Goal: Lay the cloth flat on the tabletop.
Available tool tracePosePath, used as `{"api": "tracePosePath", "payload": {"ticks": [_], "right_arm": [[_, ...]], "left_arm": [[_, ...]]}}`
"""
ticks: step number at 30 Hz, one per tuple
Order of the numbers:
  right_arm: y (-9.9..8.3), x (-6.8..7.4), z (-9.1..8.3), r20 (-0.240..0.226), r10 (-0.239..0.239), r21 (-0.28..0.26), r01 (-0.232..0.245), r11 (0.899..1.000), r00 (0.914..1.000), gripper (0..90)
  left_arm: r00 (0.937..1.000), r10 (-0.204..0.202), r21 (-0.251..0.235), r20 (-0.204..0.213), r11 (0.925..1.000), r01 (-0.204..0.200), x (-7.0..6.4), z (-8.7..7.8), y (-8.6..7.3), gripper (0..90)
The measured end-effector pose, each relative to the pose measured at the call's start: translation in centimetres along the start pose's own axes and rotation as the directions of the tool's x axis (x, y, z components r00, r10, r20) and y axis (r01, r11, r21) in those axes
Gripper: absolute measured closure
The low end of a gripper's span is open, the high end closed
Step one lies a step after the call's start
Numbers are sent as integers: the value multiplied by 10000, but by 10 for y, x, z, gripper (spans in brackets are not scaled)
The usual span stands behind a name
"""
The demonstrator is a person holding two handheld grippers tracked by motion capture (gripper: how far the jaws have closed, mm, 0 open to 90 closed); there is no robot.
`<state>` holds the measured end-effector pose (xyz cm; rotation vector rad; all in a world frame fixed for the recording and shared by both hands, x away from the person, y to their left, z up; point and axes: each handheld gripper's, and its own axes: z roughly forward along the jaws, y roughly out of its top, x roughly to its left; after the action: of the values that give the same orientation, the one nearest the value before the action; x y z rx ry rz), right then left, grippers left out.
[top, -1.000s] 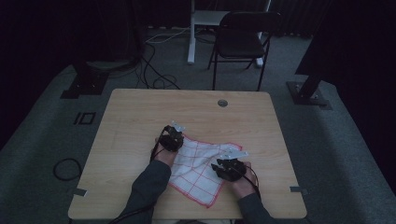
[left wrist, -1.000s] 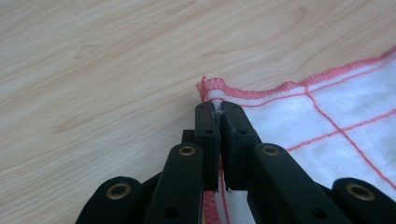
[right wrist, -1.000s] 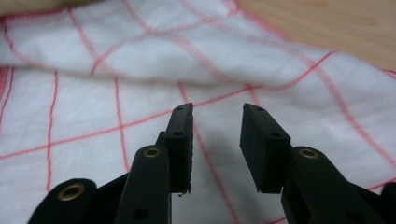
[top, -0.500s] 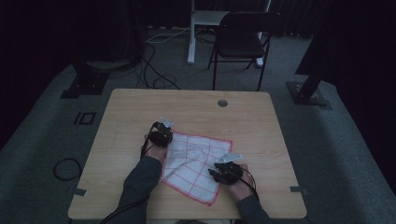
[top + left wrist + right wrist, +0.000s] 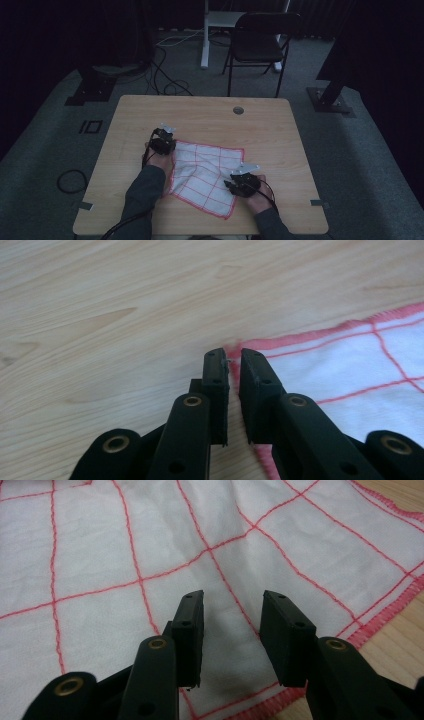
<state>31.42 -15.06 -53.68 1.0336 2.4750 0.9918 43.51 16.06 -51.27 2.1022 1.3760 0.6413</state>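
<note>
Two grippers work one cloth [image 5: 205,172], which lies spread on the table [image 5: 200,112], near the person's edge. Left gripper [image 5: 231,360]: jaws nearly shut at the cloth's far-left corner; a thread of the red hem appears pinched between them, though the grip is too slight to confirm. Right gripper [image 5: 231,622]: jaws apart, above the cloth just inside its right hem, holding nothing.

Progress, judged from the layout: the cloth is largely flattened, with the far edge straight and the grid lines visible. Creases remain across the middle, and the near corner sits skewed. Remaining work is likely to tension the right side and smooth the wrinkles.
</note>
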Motion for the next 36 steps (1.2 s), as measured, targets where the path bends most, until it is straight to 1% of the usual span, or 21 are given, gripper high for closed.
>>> {"api": "tracePosePath", "payload": {"ticks": [2, 4, 8, 10, 13, 15, 16, 19, 21, 22, 24, 27, 29, 30, 32, 33, 34, 36], "right_arm": [[0, -1, 0, -9, 21, 21, -21, 10000, 10000, 619], [0, -1, 0, -28, 7, 41, -7, 10000, 10000, 618], [0, 0, -1, 20, 0, 50, 0, 10000, 10000, 609], [0, 1, -3, 39, -6, 39, 6, 10000, 10000, 603], [-2, 3, -6, -3, -42, -77, 42, 10000, 10000, 601], [-4, 5, -10, -98, 38, -163, -39, 9999, 9999, 595], [-4, 6, -12, -132, 42, -207, -45, 9998, 9999, 595], [-8, 10, -17, -340, 109, -371, -122, 9992, 9994, 594], [-9, 15, -19, -407, 30, -411, -47, 9991, 9992, 594], [-10, 18, -20, -441, 36, -455, -56, 9989, 9990, 592], [-10, 23, -21, -528, -109, -534, 81, 9985, 9985, 590], [-10, 31, -21, -662, -327, -610, 286, 9977, 9973, 577], [-11, 36, -19, -589, -412, -537, 381, 9978, 9974, 564], [-11, 37, -18, -559, -458, -493, 431, 9979, 9974, 564], [-12, 39, -16, -450, -511, -408, 493, 9980, 9977, 565], [-12, 38, -14, -471, -525, -386, 507, 9980, 9975, 564], [-12, 38, -13, -458, -501, -339, 486, 9982, 9977, 565], [-13, 37, -10, -432, -542, -284, 530, 9982, 9976, 565]], "left_arm": [[9999, 78, -90, 76, 9999, -78, 2, -5, 0, 812], [9994, 296, -201, 164, 9994, -292, 1, -12, 0, 806], [9973, 442, -531, 587, 9977, -411, -4, -26, -2, 805], [9949, 614, -644, 801, 9963, -563, -8, -32, -5, 804], [9898, 772, -818, 1200, 9944, -676, -14, -41, -13, 801], [9841, 949, -819, 1505, 9932, -832, -18, -45, -21, 802], [9807, 1057, -894, 1645, 9917, -919, -21, -46, -24, 802], [9680, 1365, -925, 2105, 9885, -1192, -28, -50, -36, 802], [9603, 1570, -905, 2304, 9861, -1395, -32, -52, -42, 803], [9574, 1693, -849, 2339, 9845, -1534, -34, -52, -45, 803], [9542, 1792, -788, 2394, 9832, -1649, -37, -51, -50, 805], [9568, 1758, -598, 2317, 9843, -1663, -37, -46, -56, 819], [9595, 1716, -524, 2233, 9851, -1640, -37, -44, -58, 825], [9587, 1767, -532, 2229, 9842, -1690, -37, -43, -59, 830], [9584, 1861, -574, 2163, 9824, -1778, -37, -42, -60, 835], [9586, 1884, -549, 2137, 9820, -1807, -37, -41, -60, 838], [9594, 1868, -533, 2111, 9823, -1796, -37, -40, -60, 841], [9634, 1834, -401, 1957, 9830, -1790, -36, -37, -61, 850]]}}
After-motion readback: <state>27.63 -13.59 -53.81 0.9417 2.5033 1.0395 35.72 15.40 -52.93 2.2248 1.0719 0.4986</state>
